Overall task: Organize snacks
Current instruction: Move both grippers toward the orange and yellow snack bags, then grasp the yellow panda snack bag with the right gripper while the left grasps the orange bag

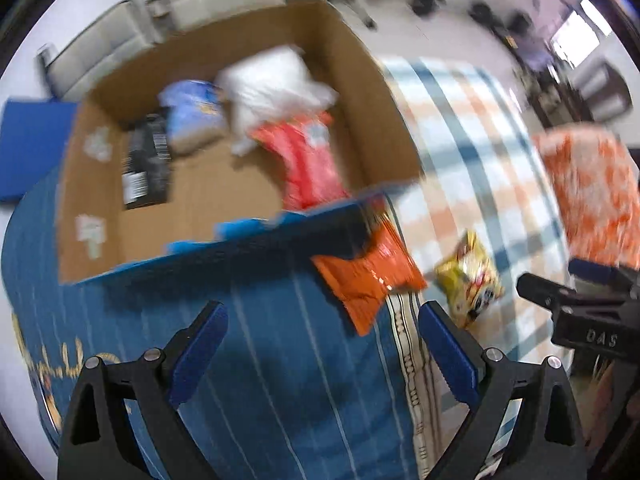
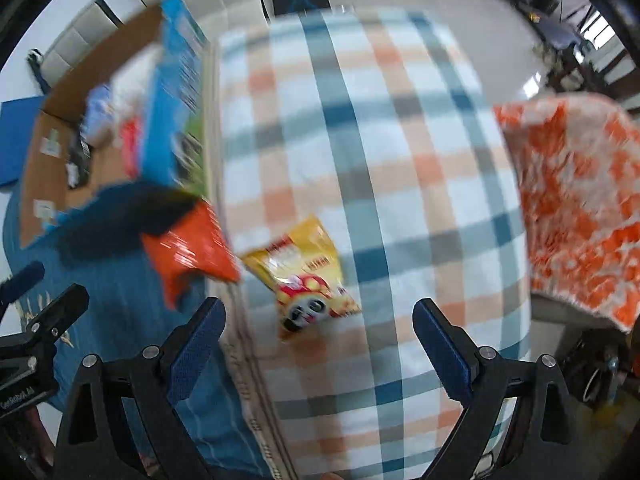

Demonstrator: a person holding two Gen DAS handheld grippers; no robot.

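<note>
Your left gripper (image 1: 320,344) points down at the dark blue striped cloth (image 1: 280,380), its 2 blue-padded fingers (image 1: 200,352) spread wide with nothing between them. Your right gripper (image 2: 318,340) is spread just as wide and empty above the blue, orange and white checked blanket (image 2: 400,160). The landmark is the open brown cardboard box (image 1: 100,184) on the blue cloth: inside it lie 1 red snack bag (image 1: 308,160), 1 white bag (image 1: 272,84), 1 pale blue bag (image 1: 192,116) and 1 black packet (image 1: 146,164). Just outside the box's near corner, the crinkled orange snack bag (image 1: 368,284) lies across the seam where cloth meets blanket. Beyond it, further from the box, the yellow snack bag with a panda face (image 2: 308,272) rests on the blanket, ahead of your right gripper's fingers. Well away from the box, an orange and white patterned cushion (image 2: 580,208) sits at the blanket's edge.
</note>
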